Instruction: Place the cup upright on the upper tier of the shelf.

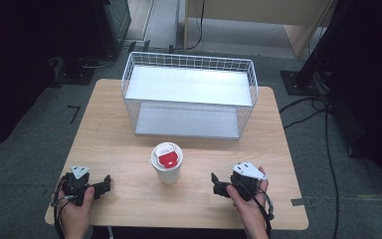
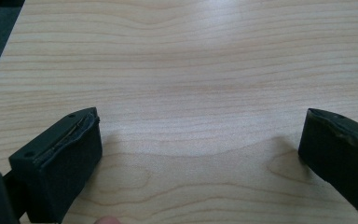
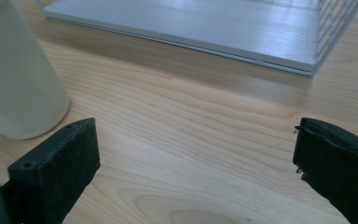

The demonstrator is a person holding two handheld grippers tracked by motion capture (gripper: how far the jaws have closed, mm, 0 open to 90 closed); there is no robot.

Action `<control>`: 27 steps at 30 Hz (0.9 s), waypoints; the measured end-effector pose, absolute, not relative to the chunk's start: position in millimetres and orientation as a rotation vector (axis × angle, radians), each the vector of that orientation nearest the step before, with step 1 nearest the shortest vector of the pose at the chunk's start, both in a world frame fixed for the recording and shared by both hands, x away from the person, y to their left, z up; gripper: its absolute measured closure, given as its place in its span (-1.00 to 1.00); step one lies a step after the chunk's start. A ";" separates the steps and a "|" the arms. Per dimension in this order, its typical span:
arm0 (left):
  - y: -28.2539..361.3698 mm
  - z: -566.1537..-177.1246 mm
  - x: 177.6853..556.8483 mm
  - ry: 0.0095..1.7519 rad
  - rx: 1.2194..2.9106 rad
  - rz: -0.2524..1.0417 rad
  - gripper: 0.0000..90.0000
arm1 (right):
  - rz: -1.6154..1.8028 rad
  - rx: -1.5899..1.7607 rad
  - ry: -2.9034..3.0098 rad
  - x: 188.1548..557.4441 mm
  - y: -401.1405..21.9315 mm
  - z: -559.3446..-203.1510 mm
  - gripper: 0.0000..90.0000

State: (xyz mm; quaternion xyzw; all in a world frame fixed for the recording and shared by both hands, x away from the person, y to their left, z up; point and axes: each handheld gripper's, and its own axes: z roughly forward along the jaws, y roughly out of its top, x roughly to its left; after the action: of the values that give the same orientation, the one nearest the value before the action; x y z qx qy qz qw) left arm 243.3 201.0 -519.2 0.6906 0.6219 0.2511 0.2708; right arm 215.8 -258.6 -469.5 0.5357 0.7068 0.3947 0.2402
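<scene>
high view: both grippers rest low on the near part of the table (image 1: 109, 144), one at each side of a cup; a wire shelf stands behind it.
left gripper (image 1: 104, 183): held at the table's near left corner, well apart from the cup; in the left gripper view its jaws stand wide apart over bare wood, nothing between them.
cup (image 1: 167, 169): white paper cup with a white lid (image 1: 166, 155) bearing a red patch, upright near the table's middle, between the two grippers and just in front of the shelf.
right gripper (image 1: 217, 184): near the cup, on its right, pointing toward it; in the right gripper view the jaws gape wide and empty, with the cup's wall (image 3: 16, 79) at the far left, outside the gap.
wire shelf (image 1: 189, 94): white, two-tiered, open toward the person; lower board (image 3: 200, 28) lies ahead of the right gripper.
step in hand, as i judge it: reach for the cup with the right gripper.
how to do it well: swing left until the cup sits centred between the jaws, take it on the wall below the lid, close gently since paper gives, keep it upright.
risk: a sideways nudge could tip it.
</scene>
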 end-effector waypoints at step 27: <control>200.5 -519.2 243.2 1.663 1.869 0.671 -1.00 | 1.207 1.307 2.042 223.1 -175.7 -472.8 -0.99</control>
State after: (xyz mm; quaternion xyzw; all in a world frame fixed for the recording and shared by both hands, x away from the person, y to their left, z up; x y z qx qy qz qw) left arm 243.2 200.5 -519.2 0.6942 0.6179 0.2492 0.2722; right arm 223.1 -175.7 -472.8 0.4712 0.7364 0.4354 0.2148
